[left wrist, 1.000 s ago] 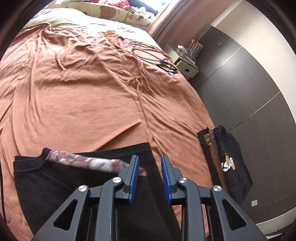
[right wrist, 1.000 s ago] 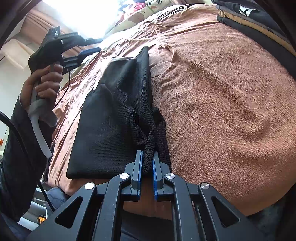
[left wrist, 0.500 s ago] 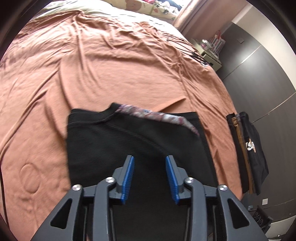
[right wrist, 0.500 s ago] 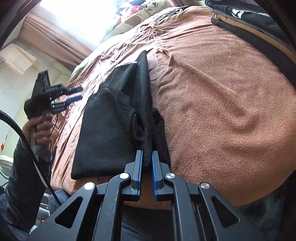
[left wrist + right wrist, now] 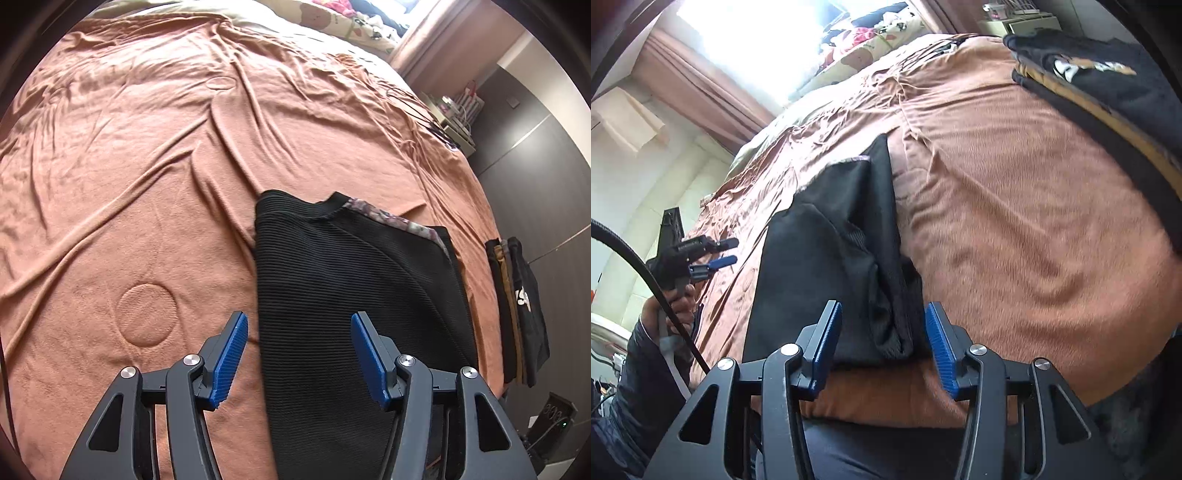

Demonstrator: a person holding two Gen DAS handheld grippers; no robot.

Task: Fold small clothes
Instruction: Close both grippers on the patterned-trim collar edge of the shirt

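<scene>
A black ribbed knit garment (image 5: pixel 343 280) with a floral inner band at its collar lies folded lengthwise on the orange bedspread (image 5: pixel 147 155). My left gripper (image 5: pixel 297 356) hovers over the garment's left edge near its lower part, jaws opening, nothing pressed between the blue pads. In the right wrist view the same garment (image 5: pixel 820 266) runs away from me. My right gripper (image 5: pixel 882 347) sits at its near end, jaws opening, the bunched black hem lying loose between the pads. The left gripper (image 5: pixel 720 253) shows there at far left in a hand.
A stack of folded dark clothes (image 5: pixel 521 314) (image 5: pixel 1108 88) lies at the bed's right edge. Pillows and a patterned quilt (image 5: pixel 332 18) are at the head. Black cables (image 5: pixel 436 122) lie near a bedside shelf (image 5: pixel 458 118). A dark wardrobe (image 5: pixel 546 177) stands on the right.
My right gripper has let go of the bunched hem, which dropped onto the bed. My left gripper pulled back from the collar toward the garment's near left edge and spread wider.
</scene>
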